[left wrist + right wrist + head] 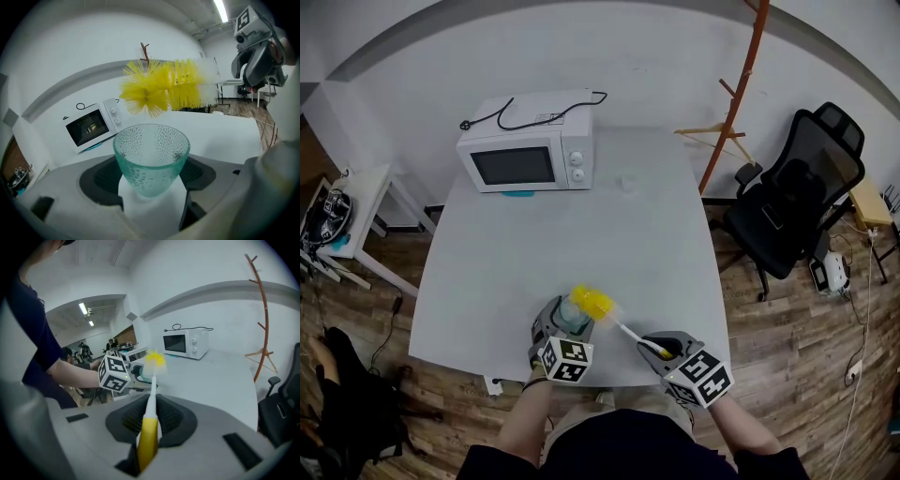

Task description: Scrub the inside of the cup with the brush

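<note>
Cup [151,157], a dimpled green glass, stands upright in the left tongs [565,328]. They pinch it low on its body, which leaves the mouth clear and facing up. It is at the near edge of the worktop [581,225], close to the person; I cannot tell whether it rests there. The right tongs [149,425] are clamped on the yellow grip of the brush [598,303], far from the bristles. That hold probably gives reach and lets the head be steered. The yellow bristle head hovers just above the rim, lying nearly sideways and not yet inside. I judge it must tip downward and enter before any scrubbing begins. Farther back, a microwave [528,150] stands at the worktop's far left, well apart from the work.
</note>
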`<action>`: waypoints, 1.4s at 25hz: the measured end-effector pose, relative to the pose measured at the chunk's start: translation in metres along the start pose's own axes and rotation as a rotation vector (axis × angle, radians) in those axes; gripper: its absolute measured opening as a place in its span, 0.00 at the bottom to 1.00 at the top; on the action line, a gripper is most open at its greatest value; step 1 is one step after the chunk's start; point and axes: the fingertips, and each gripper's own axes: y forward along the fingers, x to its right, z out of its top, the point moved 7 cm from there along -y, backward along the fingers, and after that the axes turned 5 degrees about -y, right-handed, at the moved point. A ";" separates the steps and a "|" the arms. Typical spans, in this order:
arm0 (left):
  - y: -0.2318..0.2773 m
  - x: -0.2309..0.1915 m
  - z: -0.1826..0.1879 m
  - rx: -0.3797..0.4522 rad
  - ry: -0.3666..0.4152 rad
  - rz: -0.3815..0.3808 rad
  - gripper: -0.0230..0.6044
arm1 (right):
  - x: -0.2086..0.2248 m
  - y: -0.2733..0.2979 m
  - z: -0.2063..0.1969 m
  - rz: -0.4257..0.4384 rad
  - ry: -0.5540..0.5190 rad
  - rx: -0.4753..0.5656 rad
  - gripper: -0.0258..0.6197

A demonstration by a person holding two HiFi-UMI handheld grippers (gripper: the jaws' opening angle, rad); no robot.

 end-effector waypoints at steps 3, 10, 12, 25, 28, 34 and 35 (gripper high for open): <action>-0.009 -0.007 -0.003 -0.008 0.041 0.036 0.64 | -0.010 0.002 0.004 0.030 -0.062 -0.045 0.12; -0.026 -0.009 -0.003 -0.005 0.178 0.071 0.64 | -0.023 0.008 0.010 0.062 -0.183 -0.159 0.12; -0.028 -0.007 -0.003 -0.004 0.220 0.073 0.64 | -0.024 0.009 0.011 0.068 -0.199 -0.179 0.12; -0.041 0.022 0.005 0.007 0.346 0.055 0.64 | -0.019 0.012 0.040 0.089 -0.504 -0.405 0.12; -0.045 0.033 0.009 0.009 0.387 0.046 0.64 | -0.023 0.020 0.042 0.098 -0.569 -0.453 0.12; -0.042 0.042 0.007 0.009 0.438 0.045 0.64 | -0.029 0.034 0.046 0.108 -0.694 -0.525 0.12; -0.042 0.042 0.007 0.008 0.435 0.045 0.64 | -0.028 0.034 0.048 0.110 -0.706 -0.530 0.12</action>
